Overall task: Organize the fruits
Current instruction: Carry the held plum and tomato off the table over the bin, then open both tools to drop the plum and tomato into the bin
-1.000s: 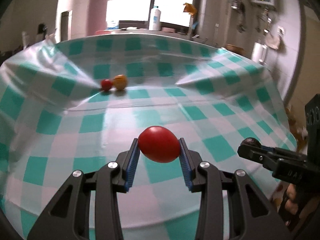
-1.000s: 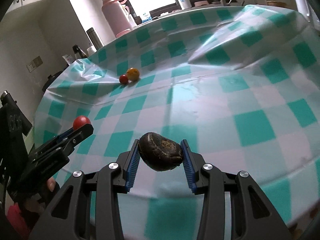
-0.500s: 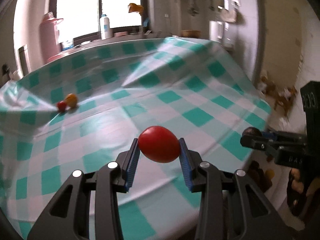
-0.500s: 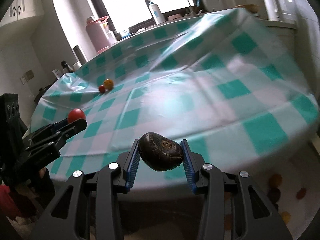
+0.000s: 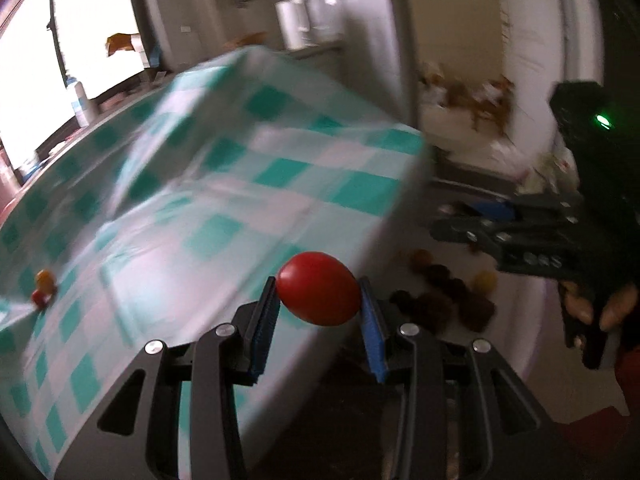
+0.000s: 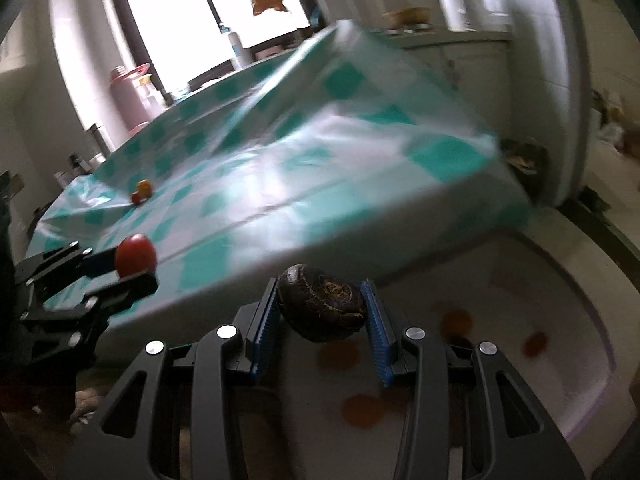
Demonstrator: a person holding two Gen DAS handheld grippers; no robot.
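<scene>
My left gripper (image 5: 319, 300) is shut on a red tomato (image 5: 318, 294) and holds it in the air past the table's right edge. My right gripper (image 6: 322, 306) is shut on a dark brown water chestnut (image 6: 322, 303), above a white basin (image 6: 576, 344) on the floor. The left gripper with the tomato (image 6: 135, 255) also shows at the left of the right wrist view. The right gripper (image 5: 472, 226) shows at the right of the left wrist view. A small red fruit (image 5: 39, 298) and an orange fruit (image 5: 45, 279) lie together on the checked tablecloth (image 5: 224, 200).
The white basin holds several orange and red fruits (image 6: 456, 320). In the left wrist view, several dark and yellow fruits (image 5: 444, 296) lie below the table edge. A pink flask (image 6: 128, 96) and a white bottle (image 6: 236, 50) stand by the window behind the table.
Both grippers have swung right and down off the table, each keeping its fruit. The table has slid to the left in both views and the floor basin has come into sight.
</scene>
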